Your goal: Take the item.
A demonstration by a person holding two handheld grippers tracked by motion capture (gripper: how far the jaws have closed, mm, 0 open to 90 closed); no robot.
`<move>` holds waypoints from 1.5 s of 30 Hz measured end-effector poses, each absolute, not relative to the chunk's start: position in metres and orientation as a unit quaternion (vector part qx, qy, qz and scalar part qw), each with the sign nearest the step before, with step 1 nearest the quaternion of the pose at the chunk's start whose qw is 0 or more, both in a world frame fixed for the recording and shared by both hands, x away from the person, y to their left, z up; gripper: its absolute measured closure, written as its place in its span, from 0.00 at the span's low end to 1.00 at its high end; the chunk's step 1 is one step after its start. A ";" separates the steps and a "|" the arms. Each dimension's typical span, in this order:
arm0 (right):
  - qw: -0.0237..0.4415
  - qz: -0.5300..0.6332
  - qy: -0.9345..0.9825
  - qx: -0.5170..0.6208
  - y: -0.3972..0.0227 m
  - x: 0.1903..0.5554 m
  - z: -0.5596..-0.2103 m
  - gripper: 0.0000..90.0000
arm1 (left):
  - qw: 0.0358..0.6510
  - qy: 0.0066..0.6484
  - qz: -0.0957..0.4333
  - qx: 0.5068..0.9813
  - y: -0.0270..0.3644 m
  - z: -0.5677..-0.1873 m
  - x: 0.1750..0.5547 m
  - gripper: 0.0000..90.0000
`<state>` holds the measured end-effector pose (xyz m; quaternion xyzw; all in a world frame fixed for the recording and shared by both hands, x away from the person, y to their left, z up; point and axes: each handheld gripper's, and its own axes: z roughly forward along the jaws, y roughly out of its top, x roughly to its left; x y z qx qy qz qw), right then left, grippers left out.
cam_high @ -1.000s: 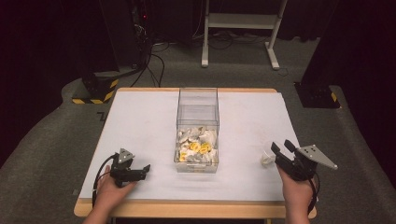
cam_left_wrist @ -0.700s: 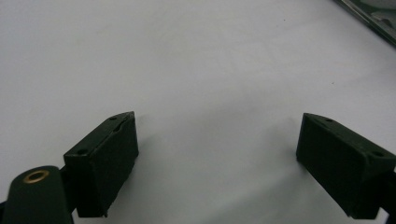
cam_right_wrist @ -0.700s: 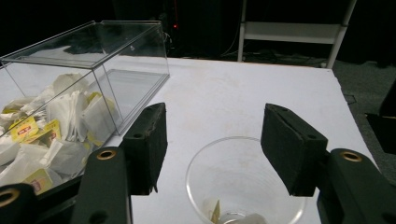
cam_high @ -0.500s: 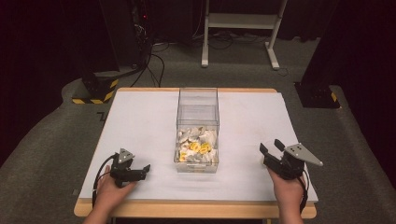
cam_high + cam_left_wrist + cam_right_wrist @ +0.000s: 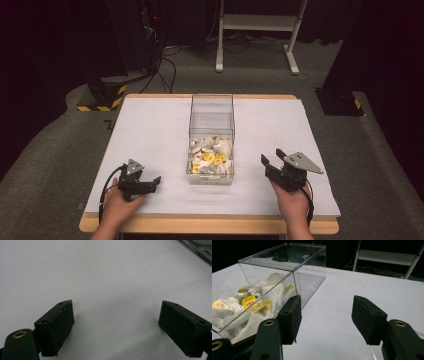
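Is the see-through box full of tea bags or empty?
Partly full. The clear box holds tea bags piled at its near end; the far end is bare.

White table (image 5: 150, 125) w/ clear box (image 5: 212, 112) of tea bags (image 5: 210, 157) at centre.

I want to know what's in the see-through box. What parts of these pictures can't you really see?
- Writing on the yellow tags: too small and blurry in the right gripper view.
- Bottom packets in the clear box: buried under the white packets in the high view.
- Box corner in the left gripper view: cut off by the edge.
- Right hand and left hand: cut off at the high view's bottom edge.
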<state>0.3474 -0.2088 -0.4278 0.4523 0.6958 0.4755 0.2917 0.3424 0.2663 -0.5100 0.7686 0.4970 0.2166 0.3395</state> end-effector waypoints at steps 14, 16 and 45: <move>0.275 0.469 0.718 0.436 -0.175 0.351 -0.435 0.45 | 0.340 0.498 0.217 0.768 0.266 -0.510 0.342 0.15; 0.273 0.465 0.721 0.436 -0.172 0.351 -0.438 0.45 | 0.340 0.498 0.217 0.768 0.266 -0.510 0.342 0.15; 0.210 0.324 0.786 0.482 -0.159 0.381 -0.504 0.22 | 0.339 0.497 0.217 0.768 0.266 -0.510 0.342 0.15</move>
